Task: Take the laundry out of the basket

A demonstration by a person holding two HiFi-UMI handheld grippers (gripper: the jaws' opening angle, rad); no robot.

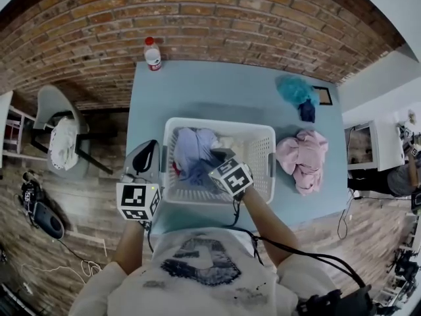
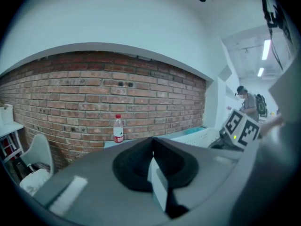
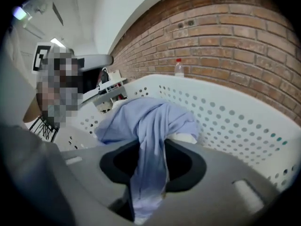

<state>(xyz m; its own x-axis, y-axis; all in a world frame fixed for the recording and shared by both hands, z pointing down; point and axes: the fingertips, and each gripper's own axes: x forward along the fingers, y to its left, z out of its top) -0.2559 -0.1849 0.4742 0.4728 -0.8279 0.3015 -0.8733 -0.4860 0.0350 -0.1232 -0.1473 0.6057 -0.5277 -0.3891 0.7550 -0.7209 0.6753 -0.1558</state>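
Not much of the inside of the basket can be made out from the head view. The right gripper and its marker cube are parked over the near right part, and a light blue garment is heaped over most of the rest. Only a sliver of something red by the left wall and a bit of white cloth at the far side can be picked out, and what they are can't be told.

In the right gripper view the jaws are seen clamped on a bunched fold of that blue garment, which is stretched from the pile in the basket to the jaws. Its lower end is swallowed between them and cut off at the bottom edge. The left gripper is held outside the basket, just off its left wall, jaws closed together with nothing between them.

The basket is set on the near part of a blue table. A pink garment is laid on the table just right of the basket. A teal one is found at the far right, with something dark blue touching it. A water bottle is stood at the far left edge by the brick wall. A chair draped with white fabric is seen left of the table.
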